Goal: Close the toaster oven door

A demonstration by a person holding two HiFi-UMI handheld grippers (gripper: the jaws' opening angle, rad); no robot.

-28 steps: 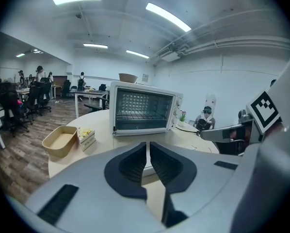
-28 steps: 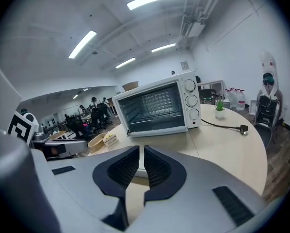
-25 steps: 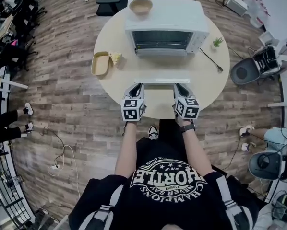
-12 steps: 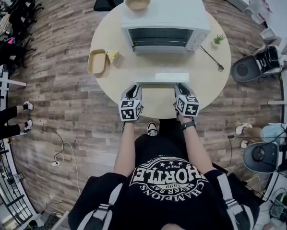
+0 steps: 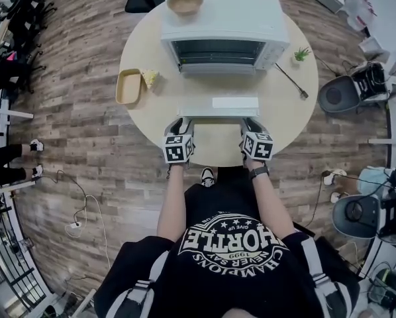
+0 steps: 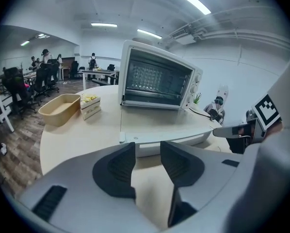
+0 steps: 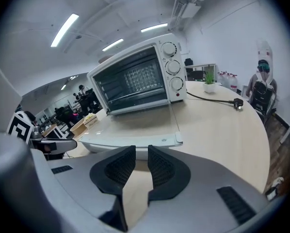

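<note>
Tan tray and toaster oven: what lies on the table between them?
A small layered piece of food lies between the tan tray and the toaster oven, right beside the tray. The head view and left gripper view both show it.

Hidden: door [image 6: 159,129] front edge sat partly behind left gripper [image 6: 147,150] | Too small: yellow food [image 5: 149,78] by tray [image 5: 128,87] stayed unidentifiable | Cut off: person [image 5: 228,257], bottom edge

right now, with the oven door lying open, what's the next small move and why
The door lies flat open; the left gripper and right gripper sit short of its front edge, fingers just opened, nothing between them. Probably ease both forward onto that edge to lift it.
</note>
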